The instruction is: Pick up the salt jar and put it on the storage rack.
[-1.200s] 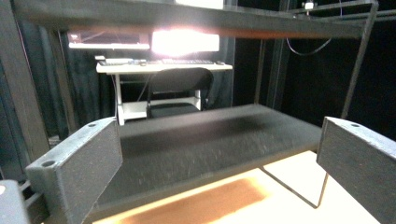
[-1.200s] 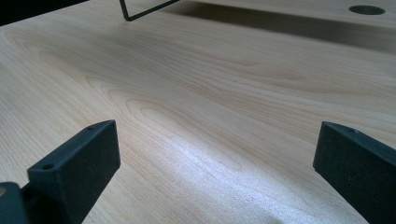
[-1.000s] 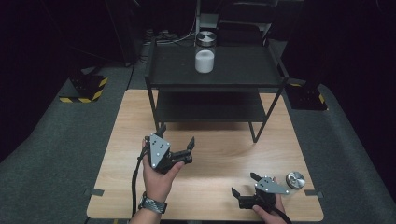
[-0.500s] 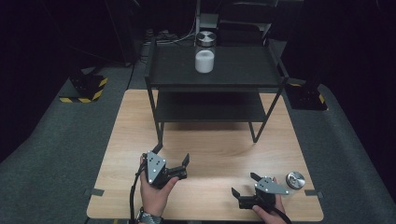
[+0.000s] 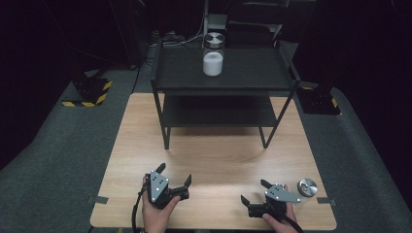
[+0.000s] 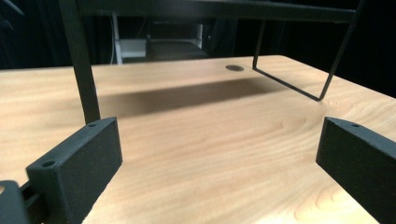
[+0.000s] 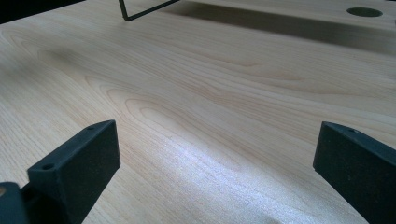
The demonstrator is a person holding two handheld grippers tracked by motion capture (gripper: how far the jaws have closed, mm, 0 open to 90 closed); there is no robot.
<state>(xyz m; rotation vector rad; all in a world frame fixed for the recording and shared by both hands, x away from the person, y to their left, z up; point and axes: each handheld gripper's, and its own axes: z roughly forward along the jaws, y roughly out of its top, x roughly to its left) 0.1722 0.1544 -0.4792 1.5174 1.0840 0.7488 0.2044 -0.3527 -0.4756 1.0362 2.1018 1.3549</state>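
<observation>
Left tool (image 5: 173,176) has drawn back toward the near edge of the table (image 5: 214,155) over the last second, from mid-table to just above the front edge; right tool (image 5: 256,191) has held its place. Judgement: both hands are parked at the near edge, so either a cycle has just closed or none has begun.

Left side: left hand (image 5: 158,213) comes in from the bottom of the high view, palm wrapped round the tool body, grey plate up. Jaws spread wide and point forward and a little to the right, toward the shelf rack (image 5: 224,92). The left gripper view looks low across bare wood with nothing between the jaws; a rack leg (image 6: 83,65) stands just ahead of the left jaw.

Centre, far: a jar (image 5: 214,54) with a metal lid and white contents stands upright on the top shelf of the rack, well apart from both tools. The lower shelf looks bare.

Right side: right tool lies low at the near edge, jaws wide apart, pointing left across the table, empty. The right gripper view shows plain wood grain between them and the foot of the rack (image 7: 140,11) far off. The right hand (image 5: 279,218) grips from behind. A small round metal lid (image 5: 307,187) lies flat on the table just beside this tool, to its right, not touching.

Judgement: the loose lid is the nearest object, so the right tool would have to turn toward it.
</observation>
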